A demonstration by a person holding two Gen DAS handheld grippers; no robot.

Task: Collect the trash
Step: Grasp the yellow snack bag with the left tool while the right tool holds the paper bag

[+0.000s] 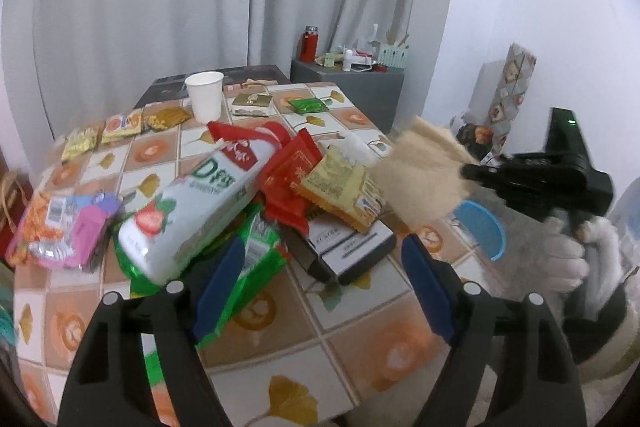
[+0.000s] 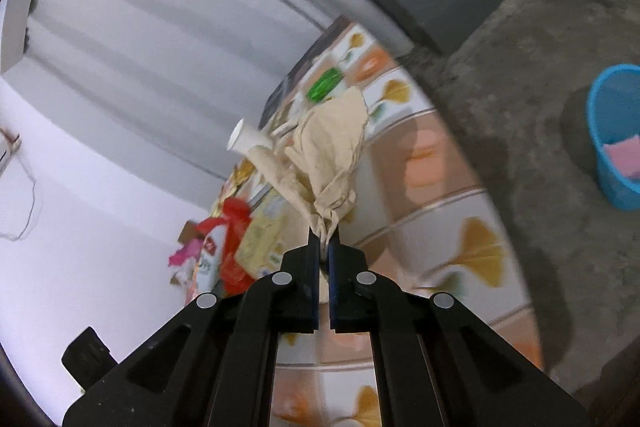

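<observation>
Currently a crumpled tissue (image 2: 332, 155) is pinched in the closed right gripper (image 2: 324, 243), the blue bin (image 2: 612, 147) lying well off rightward; the left gripper (image 1: 320, 275) is held wide open, empty

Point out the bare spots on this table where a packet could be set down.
Bare tablecloth shows between the open left gripper and the snack pile. Another patch lies right of the green sachet, toward the edge. The middle is crowded. The right gripper holds a crumpled tissue.
</observation>
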